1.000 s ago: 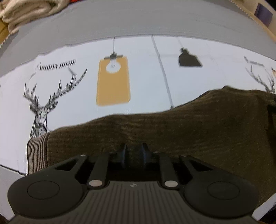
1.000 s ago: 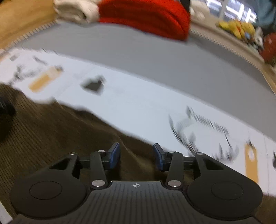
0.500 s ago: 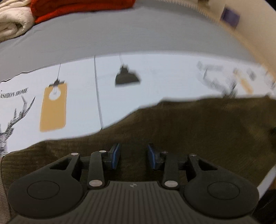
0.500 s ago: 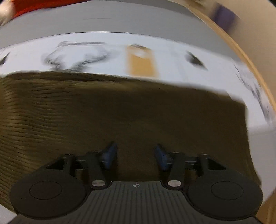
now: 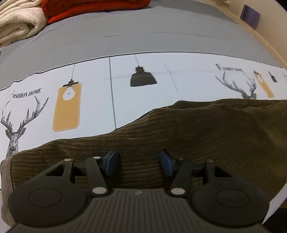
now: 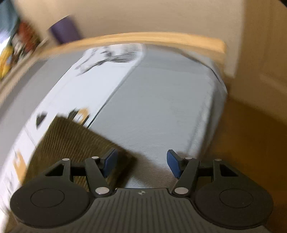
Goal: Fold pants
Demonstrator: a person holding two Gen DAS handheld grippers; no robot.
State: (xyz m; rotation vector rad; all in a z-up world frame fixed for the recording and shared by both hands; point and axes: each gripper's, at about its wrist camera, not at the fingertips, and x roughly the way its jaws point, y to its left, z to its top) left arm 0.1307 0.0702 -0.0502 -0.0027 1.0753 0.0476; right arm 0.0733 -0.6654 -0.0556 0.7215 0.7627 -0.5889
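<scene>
Olive-brown corduroy pants point(image 5: 197, 134) lie spread on a white printed sheet point(image 5: 107, 80), with a ribbed band point(image 5: 5, 179) at their left end. My left gripper point(image 5: 139, 163) hovers just over the fabric. Its jaws are opening and the blue pads point(image 5: 110, 162) stand apart, pressing on nothing. In the blurred right wrist view one end of the pants point(image 6: 71, 139) lies at the lower left. My right gripper point(image 6: 141, 164) is beside that end, over the grey bedcover point(image 6: 161, 107). Its jaws are closing slightly, with nothing between them.
A folded cream blanket point(image 5: 16, 21) and a red one point(image 5: 89, 7) sit at the far side of the grey cover point(image 5: 143, 32). A wooden bed edge point(image 6: 143, 38), a wall and brown floor point(image 6: 251, 134) border the bed past the right gripper.
The left jaws went from nearly shut on the fabric to wide apart, letting it go. The right gripper swung and rolled away from over the pants toward the bed's end.
</scene>
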